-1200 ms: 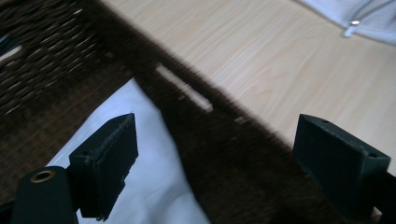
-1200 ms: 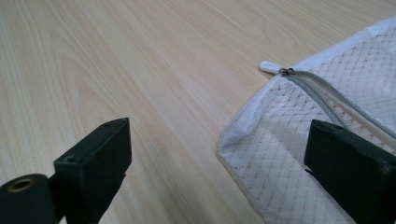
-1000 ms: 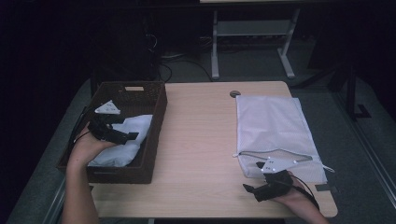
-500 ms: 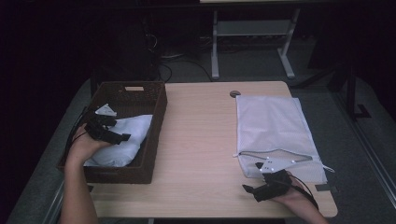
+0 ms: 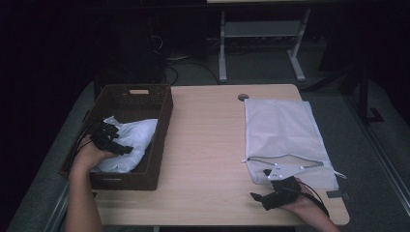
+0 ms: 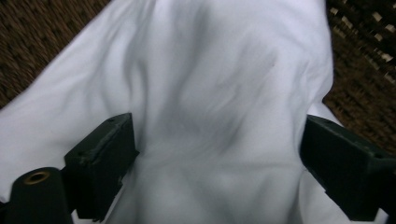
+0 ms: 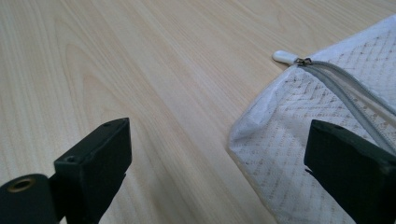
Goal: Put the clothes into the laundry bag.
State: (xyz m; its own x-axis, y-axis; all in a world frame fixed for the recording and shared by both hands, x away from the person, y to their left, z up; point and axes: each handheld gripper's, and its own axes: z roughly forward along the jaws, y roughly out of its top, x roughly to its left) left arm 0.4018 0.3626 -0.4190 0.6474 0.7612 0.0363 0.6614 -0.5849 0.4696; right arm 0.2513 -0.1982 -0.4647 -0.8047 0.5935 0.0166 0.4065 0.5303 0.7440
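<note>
Here the left claw (image 5: 115,140) sits spread wide over the white cloth (image 5: 126,150), its jaws straddling a bunched fold without pinching it (the cloth lies inside the brown wicker basket (image 5: 164,121) at the table's left edge). Near the front right corner, the right claw (image 5: 263,195) is also spread, resting low on the table (image 5: 203,145) just beside the zipped corner of the white mesh bag (image 5: 280,128).
</note>
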